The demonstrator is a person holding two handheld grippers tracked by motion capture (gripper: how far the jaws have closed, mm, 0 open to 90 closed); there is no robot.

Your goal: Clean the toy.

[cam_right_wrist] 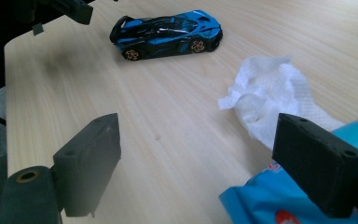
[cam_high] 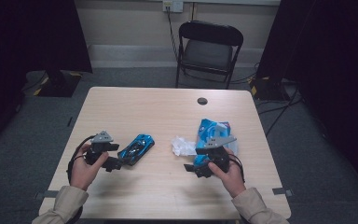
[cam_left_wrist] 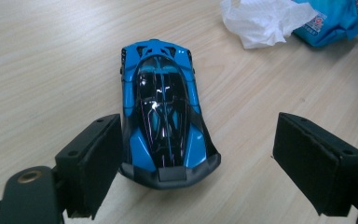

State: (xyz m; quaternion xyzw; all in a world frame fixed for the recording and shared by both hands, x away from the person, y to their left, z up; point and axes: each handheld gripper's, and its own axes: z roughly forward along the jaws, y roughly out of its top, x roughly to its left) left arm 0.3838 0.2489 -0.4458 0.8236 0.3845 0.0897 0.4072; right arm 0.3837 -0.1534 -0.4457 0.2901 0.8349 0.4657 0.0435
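Note:
A blue and black toy car (cam_high: pixel 137 148) lies on the wooden table (cam_high: pixel 158 112), left of centre. My left gripper (cam_high: pixel 114 163) stands open just behind it. In the left gripper view the car's (cam_left_wrist: pixel 165 116) near end sits between the wide-apart jaws of the left gripper (cam_left_wrist: pixel 198 128), with the left pad (cam_left_wrist: pixel 95 163) close beside it. My right gripper (cam_high: pixel 193 169) is open over the table, at the near end of a blue packet (cam_high: pixel 212 130). In the right gripper view the right gripper (cam_right_wrist: pixel 196 126) has bare table between its jaws, the packet (cam_right_wrist: pixel 279 196) lies under the right jaw, and the car (cam_right_wrist: pixel 168 35) is farther off.
A crumpled white tissue (cam_high: pixel 182 145) lies between the car and the blue packet, touching the packet. It is also in the left gripper view as the tissue (cam_left_wrist: pixel 261 21), beside the packet (cam_left_wrist: pixel 335 18). A black folding chair (cam_high: pixel 207 49) stands beyond the table's far edge.

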